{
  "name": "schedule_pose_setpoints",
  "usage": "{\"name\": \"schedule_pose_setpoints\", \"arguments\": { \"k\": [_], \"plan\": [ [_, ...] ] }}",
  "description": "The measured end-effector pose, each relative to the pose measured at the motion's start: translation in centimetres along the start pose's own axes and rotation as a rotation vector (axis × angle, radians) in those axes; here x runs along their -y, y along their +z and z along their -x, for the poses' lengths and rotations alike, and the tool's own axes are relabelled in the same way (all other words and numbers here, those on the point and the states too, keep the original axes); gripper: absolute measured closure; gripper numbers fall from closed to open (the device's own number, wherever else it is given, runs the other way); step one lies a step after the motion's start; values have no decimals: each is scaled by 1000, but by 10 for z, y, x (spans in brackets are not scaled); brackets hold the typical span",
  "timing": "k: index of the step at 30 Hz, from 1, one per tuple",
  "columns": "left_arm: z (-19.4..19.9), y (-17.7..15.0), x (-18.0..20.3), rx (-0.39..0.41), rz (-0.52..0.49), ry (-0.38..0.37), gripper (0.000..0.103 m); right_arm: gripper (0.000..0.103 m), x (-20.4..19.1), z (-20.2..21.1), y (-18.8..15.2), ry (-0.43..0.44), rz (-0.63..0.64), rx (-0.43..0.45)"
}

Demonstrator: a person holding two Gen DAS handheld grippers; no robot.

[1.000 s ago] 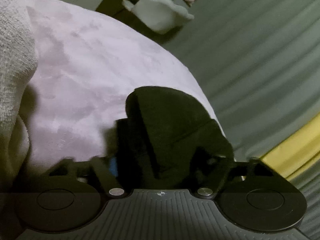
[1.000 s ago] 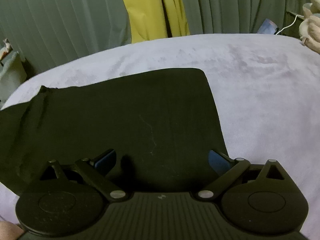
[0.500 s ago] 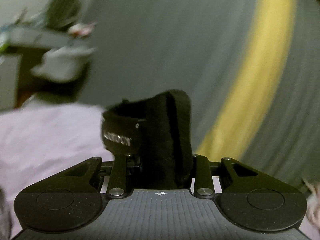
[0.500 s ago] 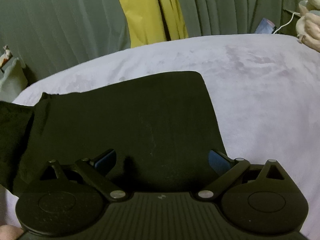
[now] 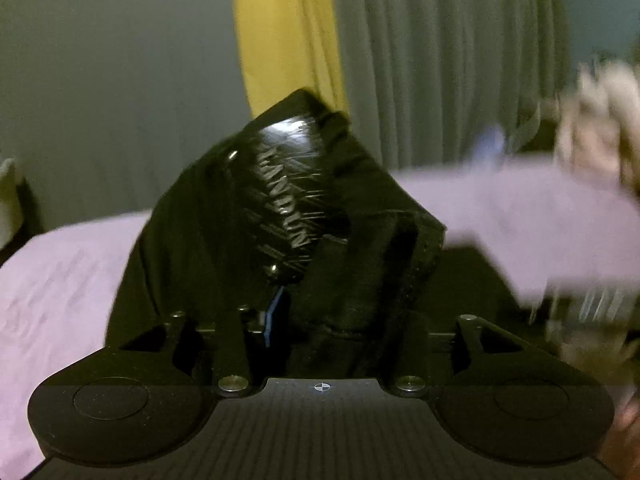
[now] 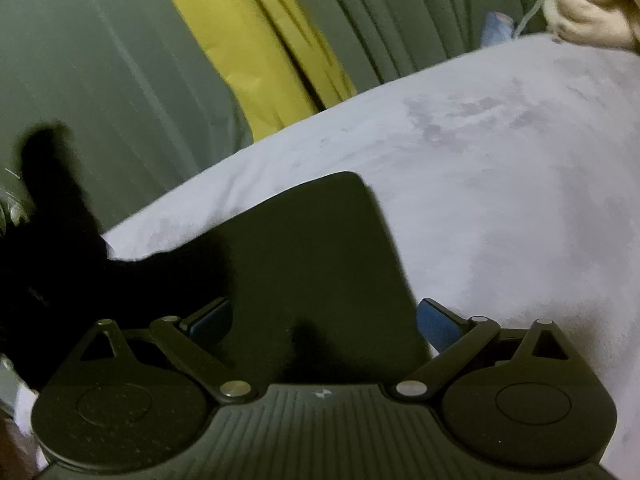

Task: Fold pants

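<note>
The black pants (image 6: pixel 304 248) lie flat on a pale lilac bed cover (image 6: pixel 500 184). My left gripper (image 5: pixel 320 312) is shut on a bunched end of the pants (image 5: pixel 360 272), with a glossy printed waistband label (image 5: pixel 288 192) showing, and holds it up above the bed. In the right wrist view that lifted end (image 6: pixel 56 208) rises dark at the far left. My right gripper (image 6: pixel 324 320) is open, its blue-padded fingers (image 6: pixel 436 320) straddling the near edge of the flat pants, low over the cloth.
Grey-green curtains (image 6: pixel 100 80) with a yellow panel (image 6: pixel 248 48) hang behind the bed. A cream plush toy (image 6: pixel 588 16) and a small blue object (image 6: pixel 496 28) sit at the bed's far right. A blurred pale shape (image 5: pixel 600 96) shows at right in the left wrist view.
My left gripper has lifted the gripped end of the pants off the bed and swung it rightward over the flat part. My right gripper stays open over the near edge.
</note>
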State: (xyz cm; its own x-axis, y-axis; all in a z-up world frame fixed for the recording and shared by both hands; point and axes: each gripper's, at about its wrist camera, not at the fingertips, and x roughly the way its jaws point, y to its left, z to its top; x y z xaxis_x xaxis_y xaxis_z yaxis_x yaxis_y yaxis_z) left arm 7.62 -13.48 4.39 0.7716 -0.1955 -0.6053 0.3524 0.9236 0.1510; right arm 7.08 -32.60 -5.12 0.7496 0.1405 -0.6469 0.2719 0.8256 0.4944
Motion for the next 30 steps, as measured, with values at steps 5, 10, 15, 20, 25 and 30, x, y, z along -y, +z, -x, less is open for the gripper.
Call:
{"name": "schedule_pose_setpoints", "arguments": {
  "k": [5,10,15,20,25,30],
  "plan": [
    [-13,-13,40,-69,-153,74,45,4,18,8,2,41,-92,-14],
    [-6,-10,23,-91,-25,-81,8,4,21,10,1,51,-109,-13],
    [22,-15,-15,-14,235,-368,3,4,18,11,3,37,-80,-8],
    [45,-24,-98,81,493,-215,2,4,8,19,8,91,-38,-17],
    [43,-62,-189,63,820,94,1,4,-6,-1,2,244,-92,-141],
    [28,-109,-212,29,949,226,1,4,-17,-32,-8,254,-125,-243]
  ]
}}
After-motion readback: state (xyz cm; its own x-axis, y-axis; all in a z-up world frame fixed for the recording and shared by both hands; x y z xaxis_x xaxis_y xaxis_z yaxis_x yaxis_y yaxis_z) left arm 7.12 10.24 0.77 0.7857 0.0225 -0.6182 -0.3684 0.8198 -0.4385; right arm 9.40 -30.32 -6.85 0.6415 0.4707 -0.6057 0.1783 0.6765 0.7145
